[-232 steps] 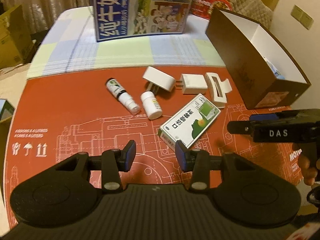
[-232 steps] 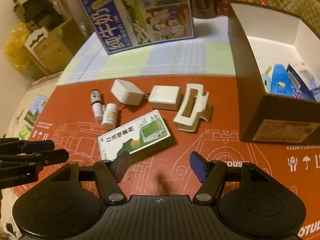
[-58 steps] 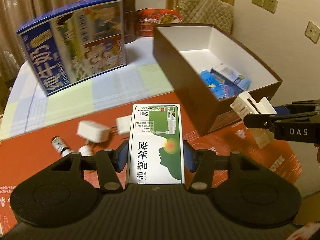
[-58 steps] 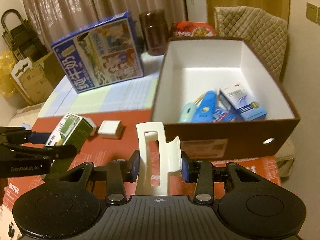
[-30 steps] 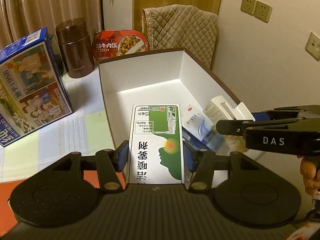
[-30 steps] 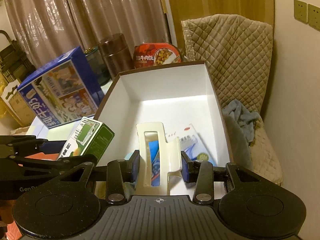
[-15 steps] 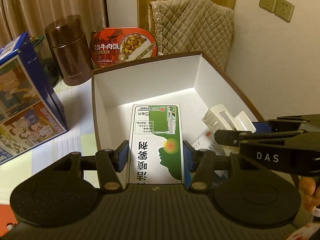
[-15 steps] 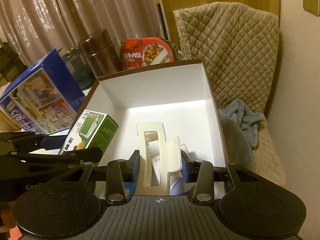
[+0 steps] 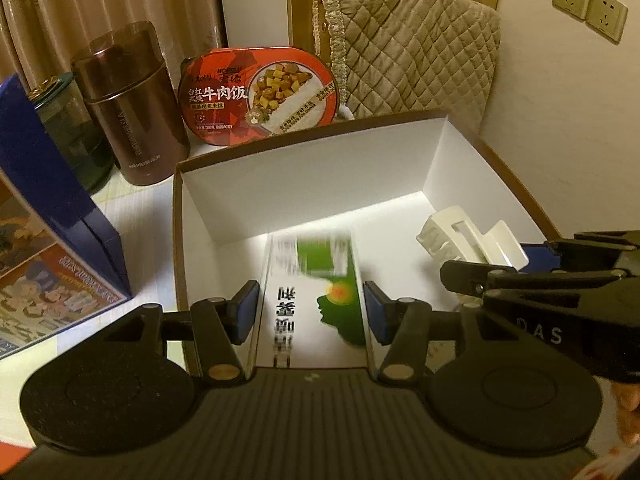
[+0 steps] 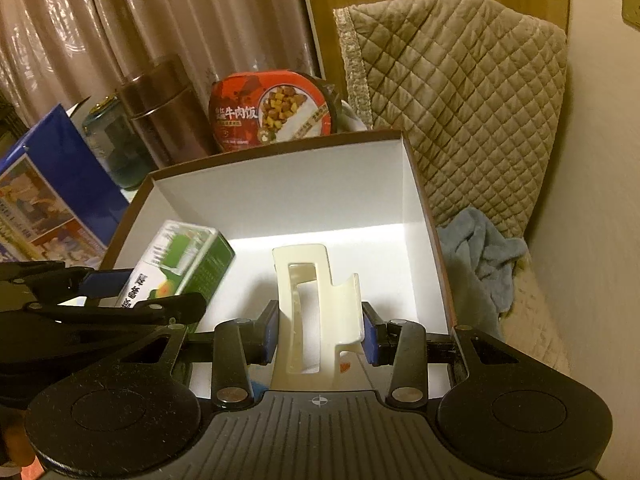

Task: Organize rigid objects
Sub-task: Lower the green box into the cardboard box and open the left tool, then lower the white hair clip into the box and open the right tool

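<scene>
Hovering over the open box [image 9: 304,184], the left tongs [image 9: 308,312] have parted, the blurred green carton [image 9: 316,296] apparently dropping between them; rightward, the right tongs [image 10: 318,330] clench the white clip [image 10: 316,312], which could snag that carton if let go carelessly.

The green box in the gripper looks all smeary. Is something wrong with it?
Only the green box looks odd: it is blurred between the left gripper fingers, which have gaps beside it, so it seems to be dropping into the brown box. The white clip looks sharp in the right gripper.
</scene>
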